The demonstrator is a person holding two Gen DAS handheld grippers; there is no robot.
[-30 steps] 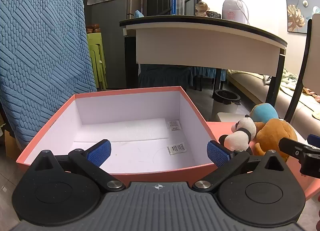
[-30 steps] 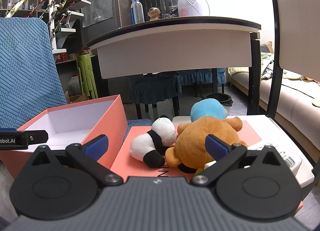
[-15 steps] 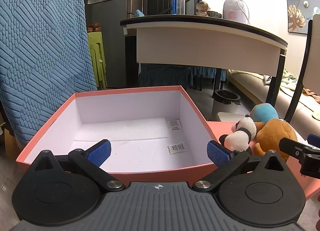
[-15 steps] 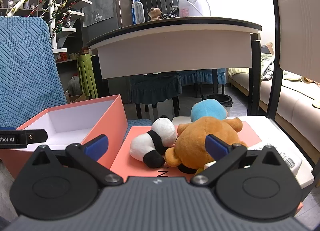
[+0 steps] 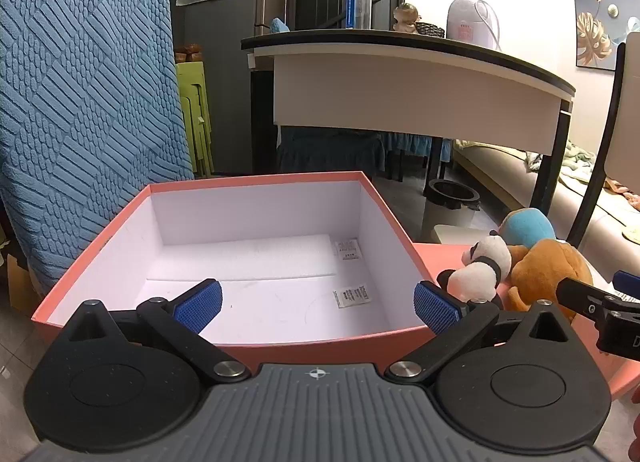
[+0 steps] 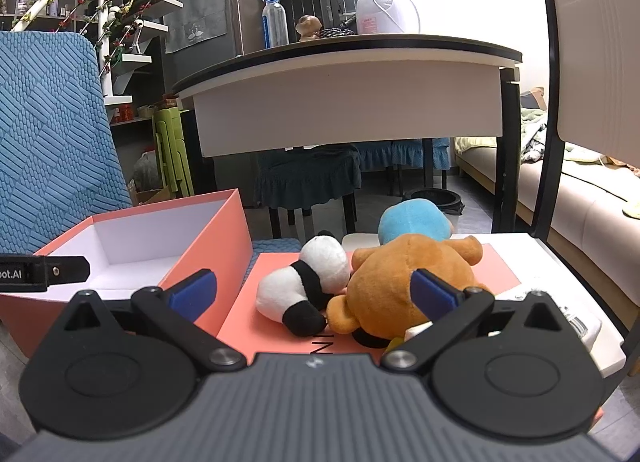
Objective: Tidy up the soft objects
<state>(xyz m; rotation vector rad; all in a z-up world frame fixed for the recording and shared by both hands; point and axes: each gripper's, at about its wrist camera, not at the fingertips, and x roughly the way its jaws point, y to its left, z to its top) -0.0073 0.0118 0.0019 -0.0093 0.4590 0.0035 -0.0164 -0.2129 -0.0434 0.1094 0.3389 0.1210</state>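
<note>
A salmon-pink box (image 5: 360, 346) with a white inside and two paper labels on its floor sits right in front of my open left gripper (image 5: 318, 304), which holds nothing. To its right, a panda plush (image 6: 308, 282), an orange bear plush (image 6: 404, 282) and a blue plush (image 6: 414, 220) lie together on the pink lid (image 6: 244, 322). My right gripper (image 6: 314, 290) is open just short of the panda and bear, touching neither. The same toys show at the right of the left wrist view: panda plush (image 5: 480, 270), orange bear plush (image 5: 548, 274), blue plush (image 5: 528, 226).
A blue textured chair back (image 5: 80, 102) rises left of the box. A white table with a dark top (image 6: 352, 90) stands behind, with a bottle (image 6: 275, 20) on it. A dark chair frame (image 6: 550, 122) and a sofa (image 6: 592, 214) are at right; a black bin (image 5: 450, 196) stands on the floor.
</note>
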